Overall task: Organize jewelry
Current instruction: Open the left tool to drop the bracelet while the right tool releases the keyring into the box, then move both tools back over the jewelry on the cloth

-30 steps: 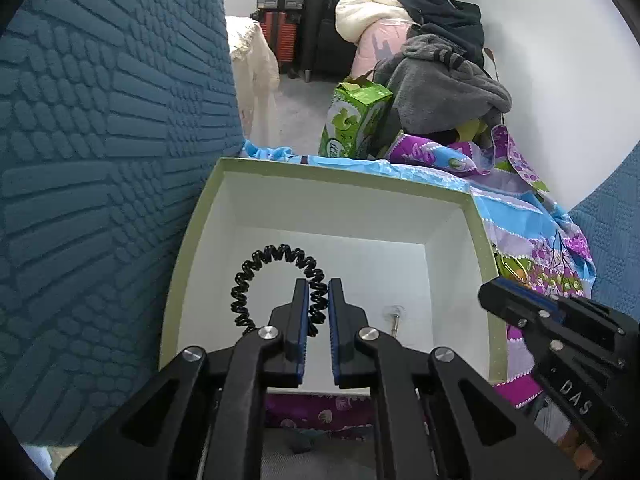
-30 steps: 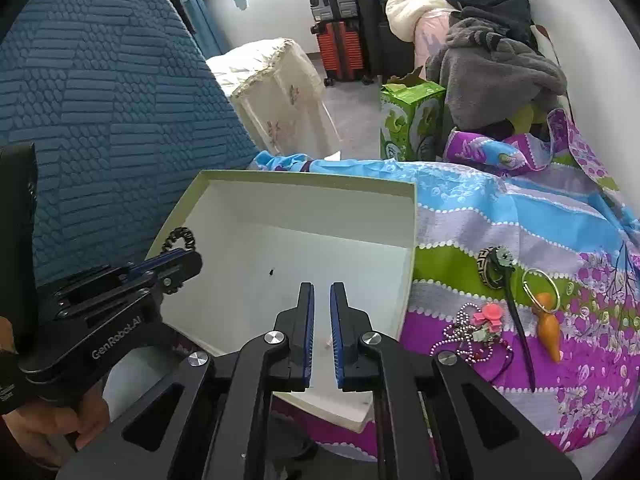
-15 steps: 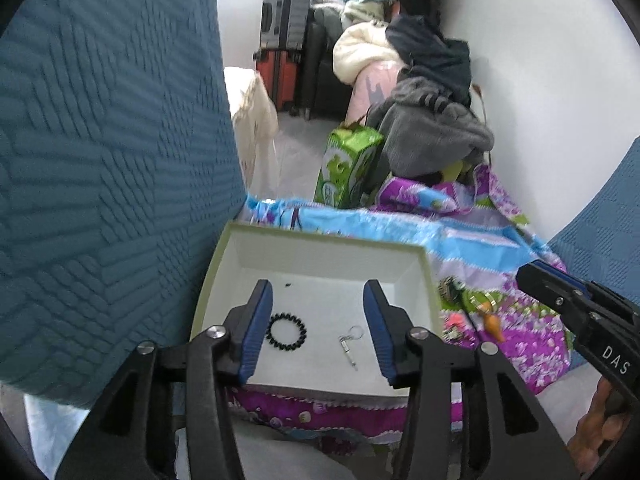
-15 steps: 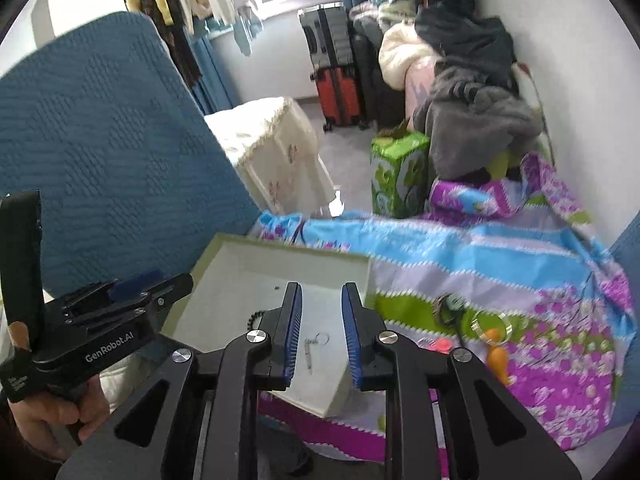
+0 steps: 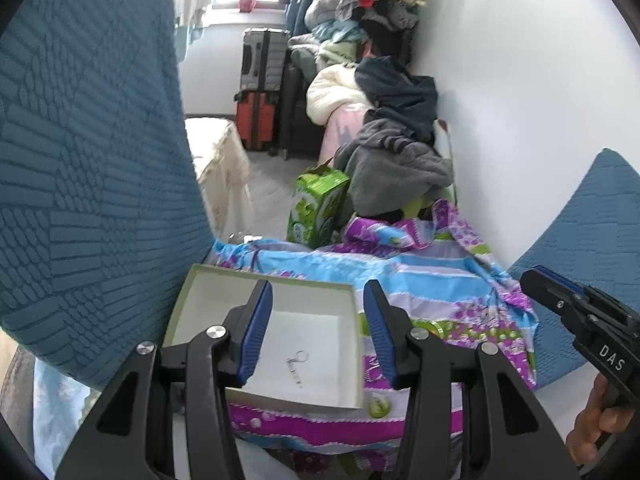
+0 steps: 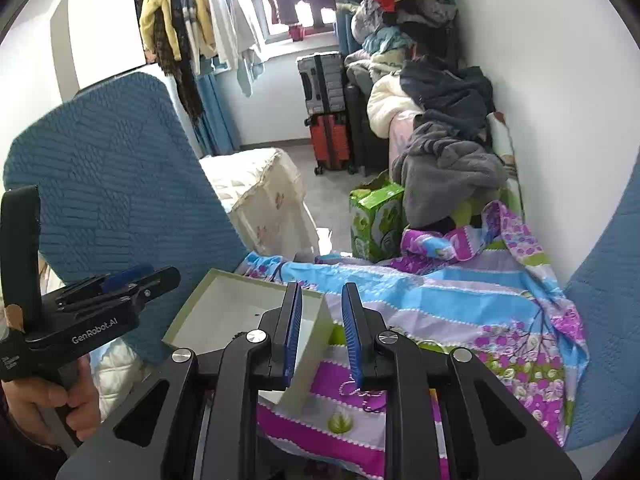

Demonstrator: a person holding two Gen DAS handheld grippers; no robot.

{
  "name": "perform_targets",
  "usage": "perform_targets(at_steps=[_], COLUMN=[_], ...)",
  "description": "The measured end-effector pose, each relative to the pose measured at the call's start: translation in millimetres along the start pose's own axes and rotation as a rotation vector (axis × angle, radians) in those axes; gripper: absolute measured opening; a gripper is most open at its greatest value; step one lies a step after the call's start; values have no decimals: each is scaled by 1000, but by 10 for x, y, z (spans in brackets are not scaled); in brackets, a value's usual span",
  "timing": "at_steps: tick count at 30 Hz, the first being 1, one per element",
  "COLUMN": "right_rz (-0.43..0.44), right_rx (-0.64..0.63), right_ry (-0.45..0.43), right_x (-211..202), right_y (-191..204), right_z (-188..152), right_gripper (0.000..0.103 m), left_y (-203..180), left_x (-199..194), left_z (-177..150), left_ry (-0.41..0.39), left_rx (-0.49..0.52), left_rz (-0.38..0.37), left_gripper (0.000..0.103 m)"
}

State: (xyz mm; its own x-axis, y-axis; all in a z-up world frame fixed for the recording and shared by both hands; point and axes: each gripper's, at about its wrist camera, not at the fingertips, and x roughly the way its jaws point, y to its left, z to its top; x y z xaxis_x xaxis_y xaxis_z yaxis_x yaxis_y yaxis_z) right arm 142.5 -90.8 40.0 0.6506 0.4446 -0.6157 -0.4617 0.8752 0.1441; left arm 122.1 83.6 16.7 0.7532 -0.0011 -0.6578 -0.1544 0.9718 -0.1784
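Left: the blue textured cushion (image 5: 92, 168) stands upright just beside the box (image 5: 188, 296), walling its left edge. The box lies open-topped on the patterned cloth (image 5: 420, 280), presumably so that jewelry can be dropped in from above. In the left wrist view a small keyring charm (image 5: 297, 365) lies on the box floor; a dark beaded edge, perhaps a bracelet, shows only faintly at the box in the right wrist view, and I cannot identify it.

Centre: my left hand-held gripper (image 5: 318, 332) hangs above the box with its jaws well apart and nothing between them; they have just been opening. The charm lies below and between the fingers (image 5: 256, 332), apart from both pads. I judge this a release completed, the tool lifted clear.

Right: my right hand-held gripper (image 6: 322, 338) hovers over the box's right wall, jaws slightly apart and empty, having just been opening a little. Below its tips a beaded chain (image 6: 360, 394) lies on the cloth outside the box, close to the right finger but not touched. I judge it a likely next pick: a loose chain tends to slip from narrow pads, so a low, centred pinch would suit.
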Motion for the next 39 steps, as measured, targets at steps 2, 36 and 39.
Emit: perform_targets(at_steps=[2,36,39], right_rz=[-7,-86,-78], right_rx=[7,238,250], right_ry=[-12,128,163], right_x=[-78,277,454], right_y=[-83,-1565,-1638], right_z=[-5,-1276,-1343], right_gripper=[19,19,21], left_y=[-101,-1301,-1351], left_x=[-33,1065,1235], left_z=[-8,-1176,-1282], left_ry=[-13,241,284], left_rx=[2,108,121], left_rz=[-13,-205,-203], left_gripper=[48,45,39])
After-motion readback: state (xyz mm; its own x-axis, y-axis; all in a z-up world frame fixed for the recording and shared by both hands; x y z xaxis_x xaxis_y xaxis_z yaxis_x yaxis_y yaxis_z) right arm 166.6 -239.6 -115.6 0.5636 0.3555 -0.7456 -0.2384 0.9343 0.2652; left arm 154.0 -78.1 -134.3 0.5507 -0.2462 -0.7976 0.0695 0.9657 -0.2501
